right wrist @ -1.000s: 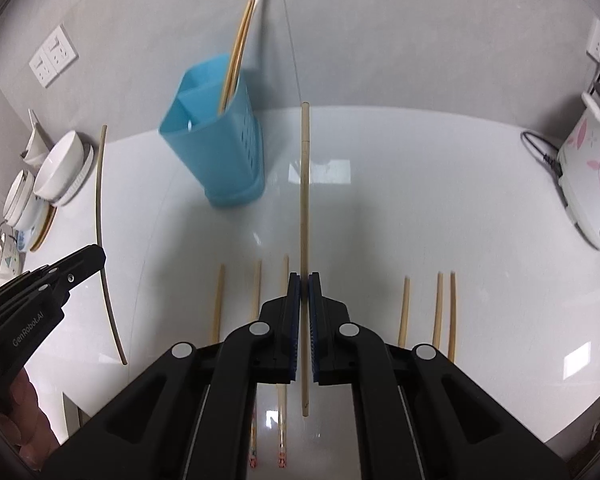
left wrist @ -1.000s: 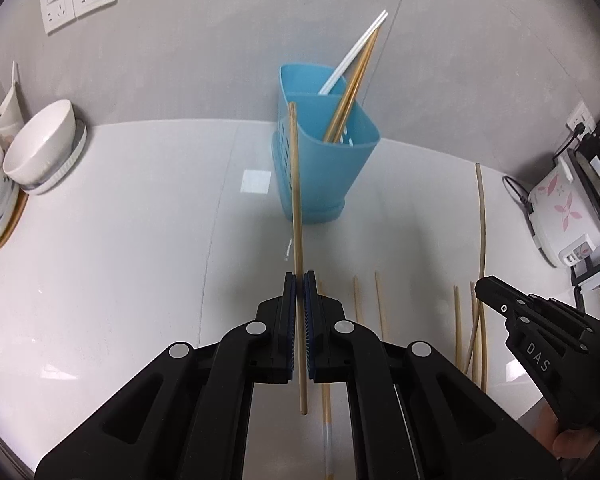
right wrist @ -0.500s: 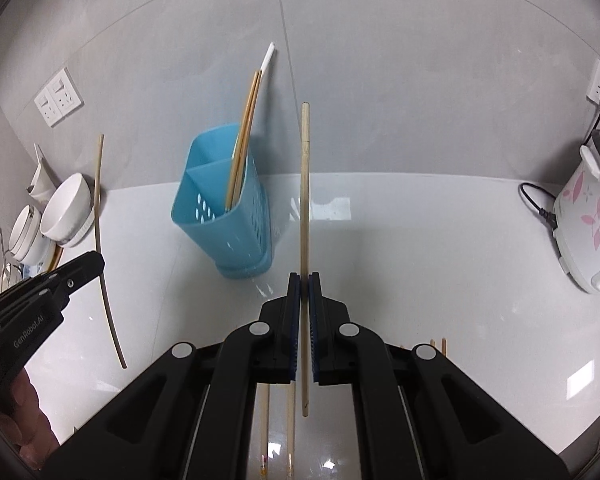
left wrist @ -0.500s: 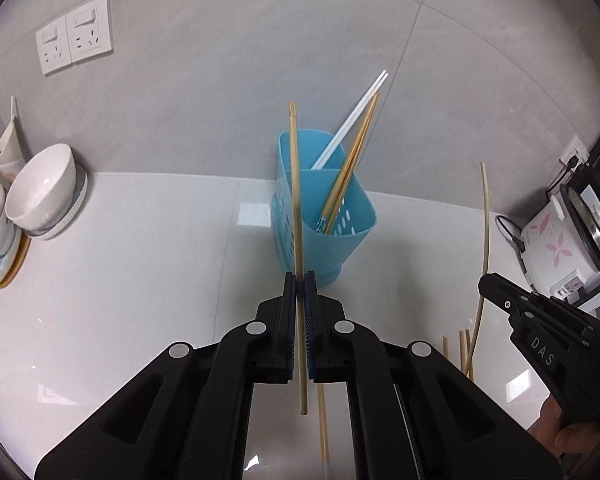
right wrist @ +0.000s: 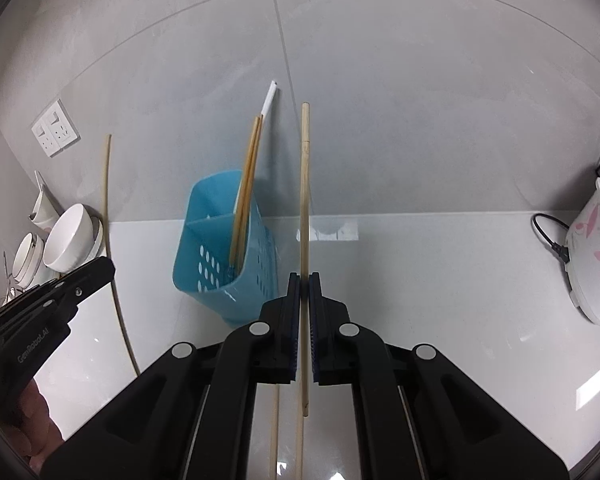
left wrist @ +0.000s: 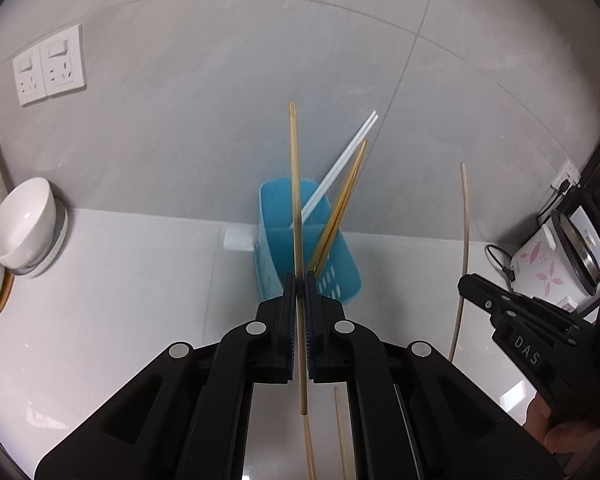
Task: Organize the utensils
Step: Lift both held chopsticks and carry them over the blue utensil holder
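White chopsticks (left wrist: 342, 168) show double from left only.

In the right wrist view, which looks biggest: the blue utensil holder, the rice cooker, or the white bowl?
1. Blue utensil holder.
2. Rice cooker, partly cut off at the edge, so its rank is unsure.
3. White bowl.
Fisheye distortion makes this apparent size only.

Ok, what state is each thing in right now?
left gripper: shut on a wooden chopstick
right gripper: shut on a pale chopstick
blue holder: upright, chopsticks leaning inside
white bowl: tipped on its side against stacked dishes
rice cooker: plugged in
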Available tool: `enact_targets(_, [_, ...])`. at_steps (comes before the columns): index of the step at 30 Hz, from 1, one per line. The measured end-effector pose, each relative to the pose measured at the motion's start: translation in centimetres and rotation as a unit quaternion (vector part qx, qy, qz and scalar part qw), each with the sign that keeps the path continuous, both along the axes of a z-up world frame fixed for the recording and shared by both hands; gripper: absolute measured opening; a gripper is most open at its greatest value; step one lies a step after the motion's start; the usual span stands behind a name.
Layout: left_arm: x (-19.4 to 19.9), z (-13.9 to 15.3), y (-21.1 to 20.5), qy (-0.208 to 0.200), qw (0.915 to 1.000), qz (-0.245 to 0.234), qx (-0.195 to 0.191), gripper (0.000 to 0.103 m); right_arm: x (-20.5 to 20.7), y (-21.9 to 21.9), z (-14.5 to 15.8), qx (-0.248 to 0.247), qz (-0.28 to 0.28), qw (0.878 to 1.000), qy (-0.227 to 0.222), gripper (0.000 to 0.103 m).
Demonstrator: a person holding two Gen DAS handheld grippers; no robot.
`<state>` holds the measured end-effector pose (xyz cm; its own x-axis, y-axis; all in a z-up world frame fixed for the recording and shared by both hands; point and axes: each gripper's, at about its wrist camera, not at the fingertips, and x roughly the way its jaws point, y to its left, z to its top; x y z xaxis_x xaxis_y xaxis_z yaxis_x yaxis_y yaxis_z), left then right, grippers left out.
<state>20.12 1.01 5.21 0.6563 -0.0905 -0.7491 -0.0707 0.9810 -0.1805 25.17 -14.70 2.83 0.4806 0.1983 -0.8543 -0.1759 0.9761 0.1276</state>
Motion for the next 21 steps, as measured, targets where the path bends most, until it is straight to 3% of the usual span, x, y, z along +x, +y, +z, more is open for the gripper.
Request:
enact_targets(13, [4.8,0.2,0.4,-0.096,0.9952,-0.013,-0.015,0.003,3.6,1.0,-0.5,0.017,0.005,0.999,-0.028,0.003])
enact_targets(21, [6.5,-1.8,-0.5,-0.128,0.9913,-0.028,-0.014,0.003,4.9,2.0,-1.1,0.032,0.01,0.998,-0.047,0.003])
